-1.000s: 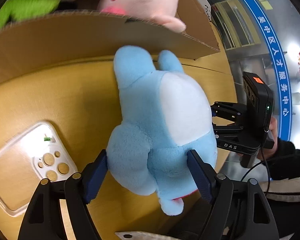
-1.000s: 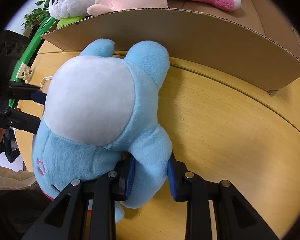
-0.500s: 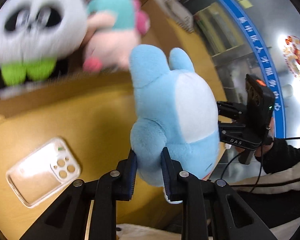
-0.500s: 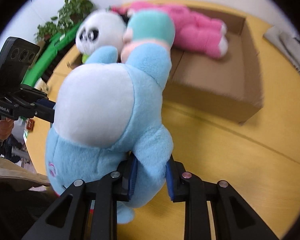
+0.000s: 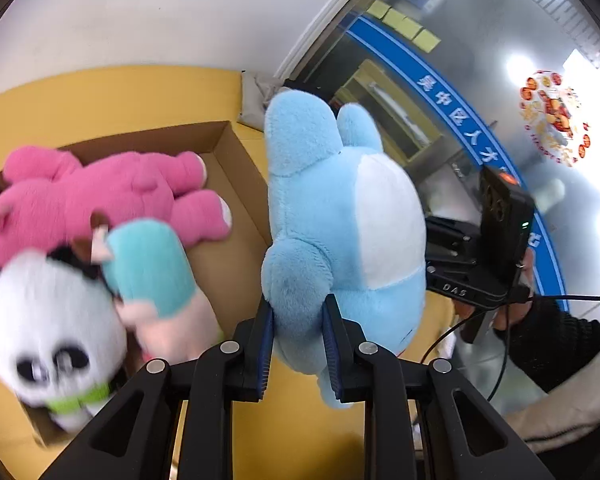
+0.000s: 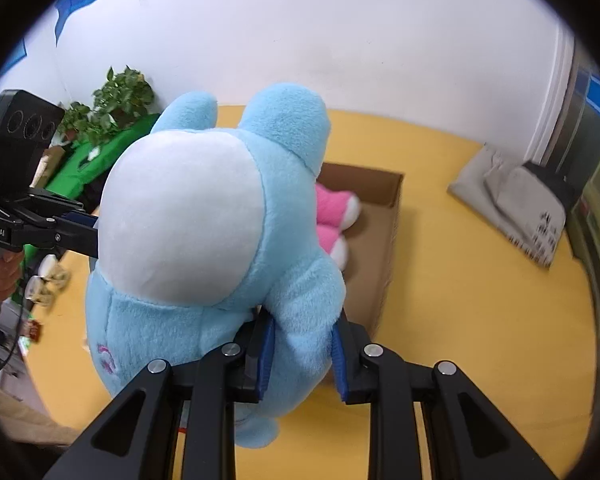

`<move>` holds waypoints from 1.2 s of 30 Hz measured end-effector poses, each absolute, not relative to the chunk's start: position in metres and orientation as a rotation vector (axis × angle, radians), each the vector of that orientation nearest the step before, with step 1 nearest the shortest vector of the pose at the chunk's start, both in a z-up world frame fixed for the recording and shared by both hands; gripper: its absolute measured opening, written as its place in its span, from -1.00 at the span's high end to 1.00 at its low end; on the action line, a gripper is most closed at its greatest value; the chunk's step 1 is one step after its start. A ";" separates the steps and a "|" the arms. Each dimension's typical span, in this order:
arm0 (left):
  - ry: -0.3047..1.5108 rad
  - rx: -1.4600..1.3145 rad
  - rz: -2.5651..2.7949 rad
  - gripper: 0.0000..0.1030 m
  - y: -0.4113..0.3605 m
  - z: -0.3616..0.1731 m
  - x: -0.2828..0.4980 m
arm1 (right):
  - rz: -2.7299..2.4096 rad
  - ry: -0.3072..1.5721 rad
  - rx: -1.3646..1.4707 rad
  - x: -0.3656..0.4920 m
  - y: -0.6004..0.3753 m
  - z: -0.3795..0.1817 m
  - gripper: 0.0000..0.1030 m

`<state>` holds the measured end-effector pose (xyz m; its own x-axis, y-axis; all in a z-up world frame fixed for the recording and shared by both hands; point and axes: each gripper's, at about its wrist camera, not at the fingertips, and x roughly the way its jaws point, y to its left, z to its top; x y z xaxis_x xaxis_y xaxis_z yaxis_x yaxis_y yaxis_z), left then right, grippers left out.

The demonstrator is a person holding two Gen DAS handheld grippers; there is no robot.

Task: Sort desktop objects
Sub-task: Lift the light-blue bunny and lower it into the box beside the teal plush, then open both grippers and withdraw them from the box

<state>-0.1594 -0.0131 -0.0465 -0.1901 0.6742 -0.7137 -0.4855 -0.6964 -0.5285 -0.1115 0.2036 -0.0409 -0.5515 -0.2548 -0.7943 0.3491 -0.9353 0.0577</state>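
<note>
The light-blue plush toy with a white belly [image 5: 340, 220] hangs in my left gripper [image 5: 298, 344], whose blue pads clamp one limb, above the brown cardboard box [image 5: 236, 160] holding a pink plush bear [image 5: 100, 192], a blurred panda plush [image 5: 48, 320] and a teal-and-pink plush [image 5: 156, 272]. From my right wrist, the right gripper [image 6: 302, 354] pinches the toy's other limb over the yellow wooden table [image 6: 480, 320].

Three plush toys [image 5: 100, 196] in box [image 5: 236, 160] (box on table [image 6: 480, 320]), held plush [image 5: 340, 220] above.
</note>
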 end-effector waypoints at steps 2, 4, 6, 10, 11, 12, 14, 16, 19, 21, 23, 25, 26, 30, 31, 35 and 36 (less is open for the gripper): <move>-0.230 -1.344 1.965 0.53 0.000 -0.061 -0.180 | -2.490 0.176 1.280 -0.132 0.211 -0.055 0.54; -0.202 -1.398 1.983 0.53 0.011 -0.083 -0.197 | -2.476 0.176 1.323 -0.154 0.212 -0.078 0.54; -0.164 -1.462 2.003 0.53 0.021 -0.106 -0.211 | -2.446 0.185 1.415 -0.173 0.213 -0.106 0.54; -0.095 -1.591 2.003 0.53 0.039 -0.147 -0.227 | -2.369 0.257 1.605 -0.187 0.206 -0.160 0.55; -0.069 -1.621 2.000 0.53 0.044 -0.157 -0.228 | -2.348 0.279 1.653 -0.187 0.204 -0.172 0.55; -0.049 -1.639 2.010 0.54 0.049 -0.163 -0.229 | -2.351 0.262 1.666 -0.186 0.206 -0.179 0.54; -0.024 -1.659 2.036 0.54 0.054 -0.170 -0.231 | -2.370 0.227 1.659 -0.185 0.207 -0.180 0.54; 0.014 -1.679 2.055 0.53 0.058 -0.176 -0.233 | -2.373 0.255 1.671 -0.187 0.205 -0.180 0.50; 0.113 -1.675 2.071 0.48 0.065 -0.177 -0.229 | -2.378 0.317 1.665 -0.185 0.203 -0.171 0.42; 0.108 -1.673 2.072 0.42 0.064 -0.174 -0.227 | -2.430 0.312 1.621 -0.183 0.207 -0.151 0.09; 0.069 -1.670 2.066 0.42 0.058 -0.169 -0.222 | -2.473 0.211 1.540 -0.185 0.214 -0.125 -0.03; 0.017 -1.659 2.064 0.40 0.051 -0.163 -0.218 | -2.493 0.083 1.455 -0.190 0.219 -0.100 -0.05; -0.019 -1.644 2.068 0.34 0.046 -0.159 -0.214 | -2.498 0.056 1.415 -0.195 0.215 -0.089 -0.05; -0.110 -1.614 2.105 0.04 0.025 -0.140 -0.203 | -2.456 0.122 1.377 -0.216 0.184 -0.091 -0.05; -0.118 -1.610 2.115 -0.01 0.019 -0.136 -0.200 | -2.427 0.119 1.395 -0.223 0.175 -0.100 -0.05; -0.119 -1.613 2.138 -0.15 0.001 -0.127 -0.185 | -2.365 0.227 1.504 -0.248 0.143 -0.144 -0.04; -0.120 -1.618 2.136 -0.15 -0.002 -0.125 -0.181 | -2.356 0.243 1.539 -0.254 0.140 -0.157 -0.03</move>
